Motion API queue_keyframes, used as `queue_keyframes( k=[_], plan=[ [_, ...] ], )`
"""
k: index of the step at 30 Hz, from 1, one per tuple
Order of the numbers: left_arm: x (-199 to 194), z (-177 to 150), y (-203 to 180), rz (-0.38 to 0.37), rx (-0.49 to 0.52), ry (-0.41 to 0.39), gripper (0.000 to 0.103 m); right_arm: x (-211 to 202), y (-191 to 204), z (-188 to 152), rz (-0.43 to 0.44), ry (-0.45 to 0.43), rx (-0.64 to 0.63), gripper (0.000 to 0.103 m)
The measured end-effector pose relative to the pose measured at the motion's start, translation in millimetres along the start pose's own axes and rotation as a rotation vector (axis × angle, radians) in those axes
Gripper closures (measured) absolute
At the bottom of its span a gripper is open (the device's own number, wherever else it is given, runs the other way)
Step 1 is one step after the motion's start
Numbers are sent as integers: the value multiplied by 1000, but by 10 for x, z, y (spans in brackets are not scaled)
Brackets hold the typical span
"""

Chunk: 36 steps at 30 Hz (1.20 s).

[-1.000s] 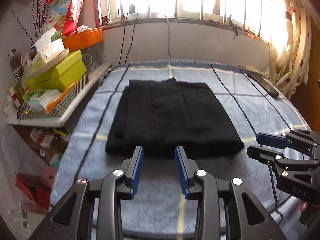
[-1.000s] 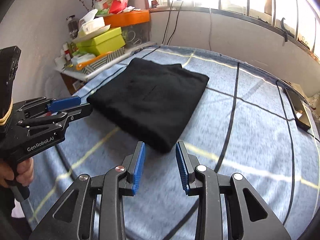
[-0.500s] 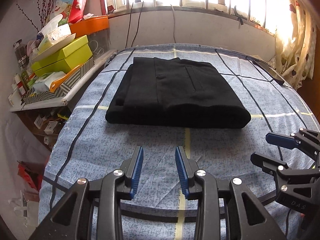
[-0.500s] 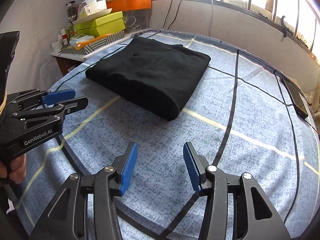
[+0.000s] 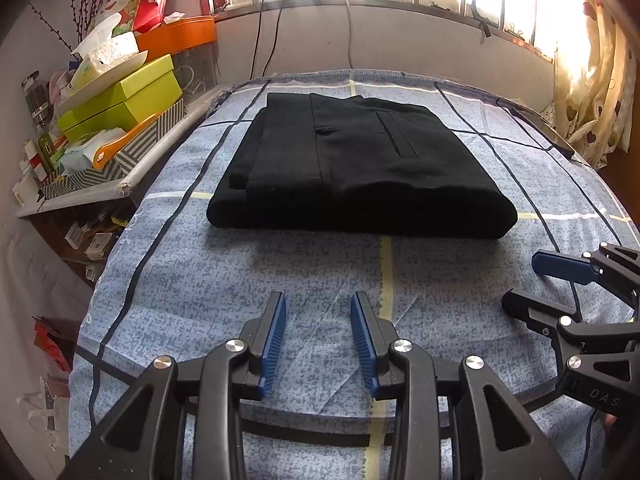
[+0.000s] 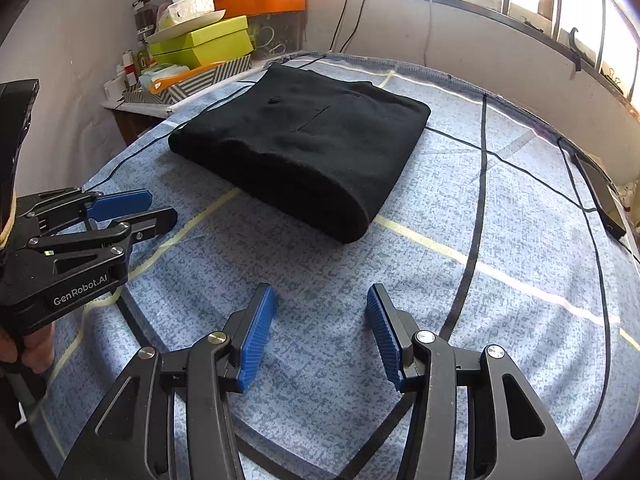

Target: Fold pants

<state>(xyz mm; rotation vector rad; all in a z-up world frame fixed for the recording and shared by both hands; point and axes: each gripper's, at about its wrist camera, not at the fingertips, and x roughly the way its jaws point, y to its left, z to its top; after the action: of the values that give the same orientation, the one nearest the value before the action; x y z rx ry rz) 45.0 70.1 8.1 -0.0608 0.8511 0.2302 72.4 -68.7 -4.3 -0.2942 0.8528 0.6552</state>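
Note:
Black pants lie folded into a thick rectangle on the blue checked bedsheet, rounded fold edge toward me and a back pocket facing up. My left gripper hovers over bare sheet short of that edge, open with nothing between its blue pads. My right gripper is also over bare sheet, near the pants' closest corner, open wider and empty. Each gripper shows in the other's view: the right gripper at the right side, the left gripper at the left, with a person's hand on its handle.
A cluttered side shelf with green boxes, a tissue box and an orange tray stands left of the bed. A dark phone and a cable lie along the bed's right edge. Window wall behind, curtain at the right.
Both grippers have drawn back from the pants' near edge and sunk lower, leaving a strip of sheet in between. The right gripper's jaws have widened; the left's are unchanged.

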Motion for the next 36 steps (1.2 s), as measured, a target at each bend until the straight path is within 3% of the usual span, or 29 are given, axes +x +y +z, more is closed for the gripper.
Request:
queue_keyframes(
  k=[13, 36],
  plan=[
    [17, 7, 28, 12, -13, 4, 58, 2, -1, -5, 2, 0, 3, 53],
    [18, 8, 38, 21, -12, 5, 55, 2, -7, -5, 3, -1, 4, 53]
  ],
)
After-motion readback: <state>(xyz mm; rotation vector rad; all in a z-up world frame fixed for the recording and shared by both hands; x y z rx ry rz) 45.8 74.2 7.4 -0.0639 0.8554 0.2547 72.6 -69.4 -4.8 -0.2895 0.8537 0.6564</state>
